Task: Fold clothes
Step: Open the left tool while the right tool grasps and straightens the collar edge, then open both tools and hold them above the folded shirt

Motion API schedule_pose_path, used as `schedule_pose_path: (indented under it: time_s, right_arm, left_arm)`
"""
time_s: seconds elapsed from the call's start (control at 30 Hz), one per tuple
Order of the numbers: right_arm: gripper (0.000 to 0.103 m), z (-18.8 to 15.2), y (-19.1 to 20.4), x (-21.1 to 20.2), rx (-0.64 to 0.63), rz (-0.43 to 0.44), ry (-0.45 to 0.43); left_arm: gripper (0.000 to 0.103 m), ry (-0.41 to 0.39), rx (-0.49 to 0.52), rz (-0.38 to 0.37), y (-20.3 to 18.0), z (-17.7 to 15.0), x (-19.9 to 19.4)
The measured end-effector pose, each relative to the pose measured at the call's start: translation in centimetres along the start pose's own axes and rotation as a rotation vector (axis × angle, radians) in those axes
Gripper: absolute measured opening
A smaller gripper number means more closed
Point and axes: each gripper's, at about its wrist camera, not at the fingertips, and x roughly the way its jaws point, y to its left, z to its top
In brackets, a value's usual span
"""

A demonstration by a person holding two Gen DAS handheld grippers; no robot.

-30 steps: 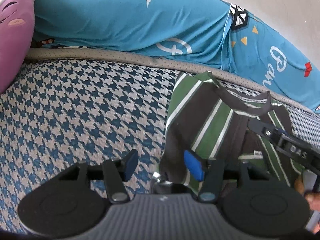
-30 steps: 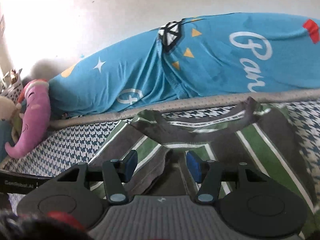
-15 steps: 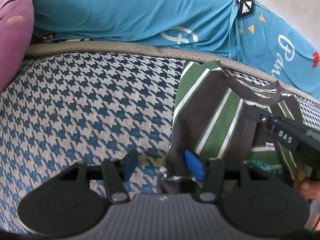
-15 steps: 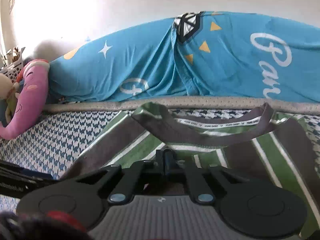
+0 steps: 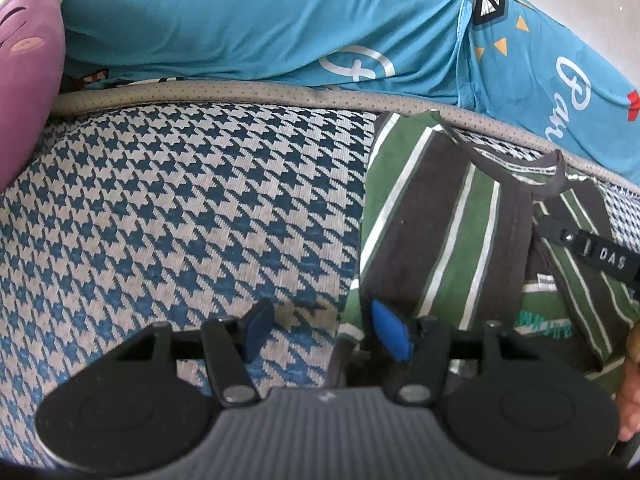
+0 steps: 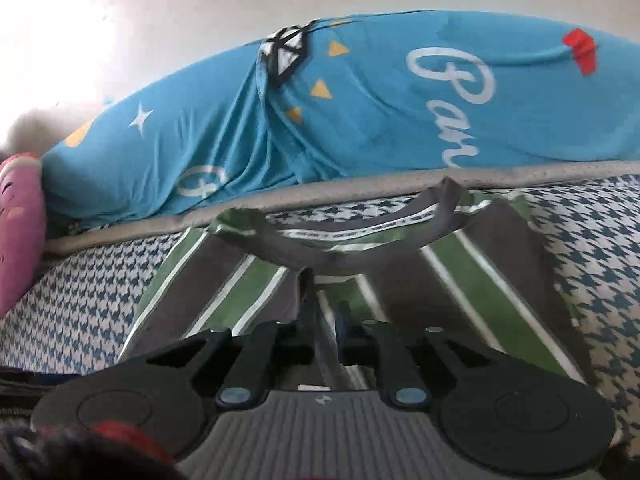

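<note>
A green, grey and white striped shirt (image 5: 452, 216) lies on the blue-and-white houndstooth mat (image 5: 168, 208), collar toward the far edge. My left gripper (image 5: 324, 330) is open, its right blue pad at the shirt's left edge and its left pad over bare mat. In the right wrist view the same striped shirt (image 6: 472, 272) spreads ahead, and my right gripper (image 6: 324, 320) is shut on a fold of its cloth near the middle, below the collar. The right gripper's black body (image 5: 588, 254) shows over the shirt in the left wrist view.
A blue printed bedding roll (image 6: 360, 112) lies along the far side behind the mat's grey border (image 5: 240, 94). A pink plush toy (image 5: 24, 76) sits at the far left. A person's hand (image 5: 632, 396) shows at the right edge. Pale wall (image 6: 160, 20) beyond.
My right gripper went from open to shut on the shirt's cloth and pushed forward. My left gripper stayed open and shifted slightly along the shirt's left edge.
</note>
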Motion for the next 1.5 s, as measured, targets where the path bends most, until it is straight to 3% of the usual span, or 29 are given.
schedule_pose_path:
  time_s: [0.2, 0.33, 0.8, 1.17, 1.5]
  right_arm:
    - [0.025, -0.1, -0.1, 0.0, 0.010, 0.046, 0.007]
    - [0.026, -0.7, 0.2, 0.1, -0.006, 0.056, 0.024]
    - [0.034, -2.2, 1.5, -0.3, -0.047, 0.034, 0.109]
    - [0.034, -2.9, 0.8, -1.9, -0.027, 0.004, 0.167]
    - [0.034, -2.2, -0.4, -5.5, -0.010, -0.004, 0.150]
  left_arm:
    - [0.062, 0.001, 0.003, 0.019, 0.3, -0.2, 0.1]
    - [0.065, 0.008, -0.011, 0.039, 0.3, -0.3, -0.1]
    - [0.092, -0.046, -0.003, 0.106, -1.8, -0.1, -1.7]
    - [0.099, -0.089, 0.007, 0.084, -4.2, -0.7, -4.2]
    - [0.096, -0.124, 0.045, 0.046, -6.4, -1.8, -6.1]
